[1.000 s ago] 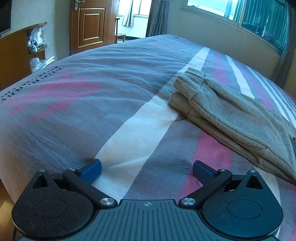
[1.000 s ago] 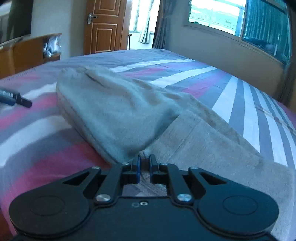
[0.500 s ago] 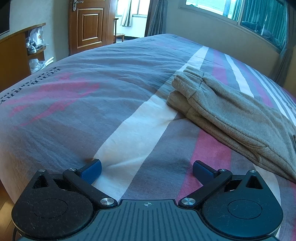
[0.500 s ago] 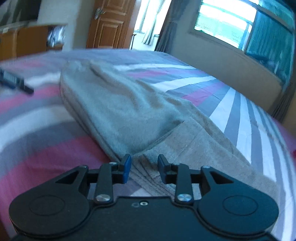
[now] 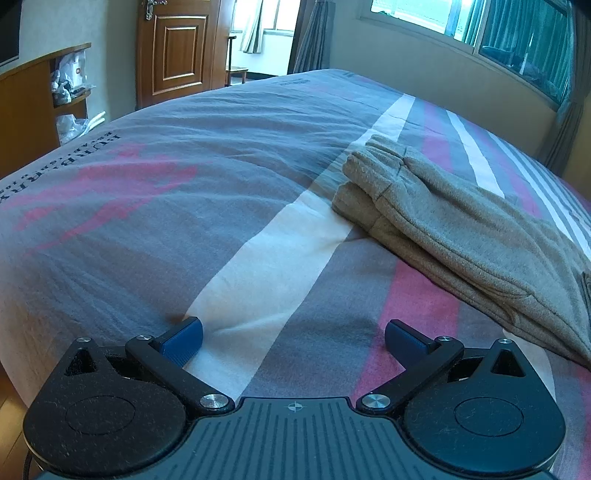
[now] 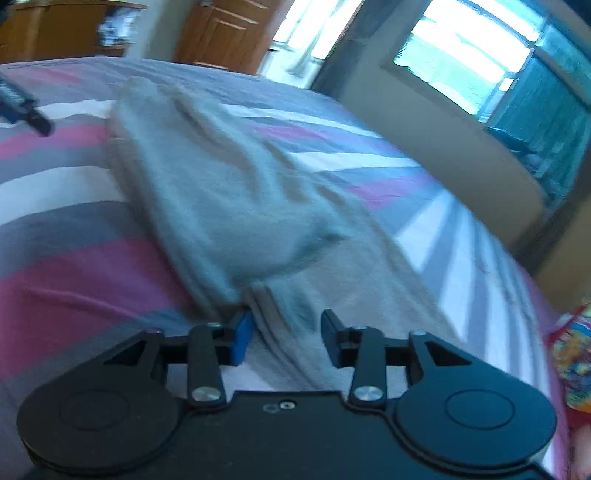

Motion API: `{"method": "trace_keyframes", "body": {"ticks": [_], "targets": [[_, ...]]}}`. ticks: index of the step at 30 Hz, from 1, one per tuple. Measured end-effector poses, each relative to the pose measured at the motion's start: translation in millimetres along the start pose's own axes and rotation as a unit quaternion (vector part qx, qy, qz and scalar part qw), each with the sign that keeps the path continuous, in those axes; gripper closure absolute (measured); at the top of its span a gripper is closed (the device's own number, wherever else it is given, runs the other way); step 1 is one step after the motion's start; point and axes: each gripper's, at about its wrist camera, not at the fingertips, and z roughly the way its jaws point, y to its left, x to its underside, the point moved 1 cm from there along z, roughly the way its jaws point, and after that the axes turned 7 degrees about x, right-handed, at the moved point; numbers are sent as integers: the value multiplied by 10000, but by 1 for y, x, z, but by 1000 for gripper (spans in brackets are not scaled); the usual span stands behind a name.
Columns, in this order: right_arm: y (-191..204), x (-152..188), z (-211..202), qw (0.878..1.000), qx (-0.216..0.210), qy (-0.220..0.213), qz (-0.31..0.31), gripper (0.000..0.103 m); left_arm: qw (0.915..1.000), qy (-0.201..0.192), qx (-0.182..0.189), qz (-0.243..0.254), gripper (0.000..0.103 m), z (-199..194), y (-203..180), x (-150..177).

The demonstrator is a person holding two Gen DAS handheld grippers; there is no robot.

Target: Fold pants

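Note:
Grey fleece pants [image 5: 461, 221] lie folded in layers on the striped bed, to the right in the left wrist view, cuffed end pointing away. My left gripper [image 5: 293, 341] is open and empty, low over the sheet, left of the pants. In the right wrist view the pants [image 6: 236, 192] stretch away from my right gripper [image 6: 286, 334], which is open with its jaws either side of the pants' near edge, holding nothing. The tip of the left gripper [image 6: 22, 109] shows at the far left.
The bed sheet [image 5: 184, 192] has grey, pink and white stripes. A wooden door [image 5: 177, 48] and wooden shelf unit [image 5: 40, 99] stand beyond the bed's left side. Windows [image 5: 480, 22] run along the right wall. A colourful object [image 6: 572, 354] lies at the bed's right edge.
My right gripper was shut on the pants' near edge and has opened, letting go, and has swung and tilted. The left gripper has stayed open and almost still.

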Motion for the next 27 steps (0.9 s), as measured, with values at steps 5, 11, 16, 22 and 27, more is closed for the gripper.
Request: {"method": "trace_keyframes", "body": {"ticks": [5, 11, 16, 22, 27], "targets": [[-15, 2, -1, 9978, -275, -25, 603, 77, 10000, 13, -29, 42, 0, 0, -1, 1], [-12, -1, 1, 9974, -355, -175, 609, 85, 10000, 15, -24, 34, 0, 1, -2, 0], [-8, -3, -17, 9967, -402, -597, 367, 87, 9999, 33, -57, 91, 0, 1, -4, 0], [10, 2, 9, 9975, -656, -49, 244, 84, 9999, 47, -73, 124, 0, 2, -5, 0], [-2, 6, 4, 9929, -979, -92, 666, 70, 9998, 69, -107, 179, 0, 3, -6, 0]]}}
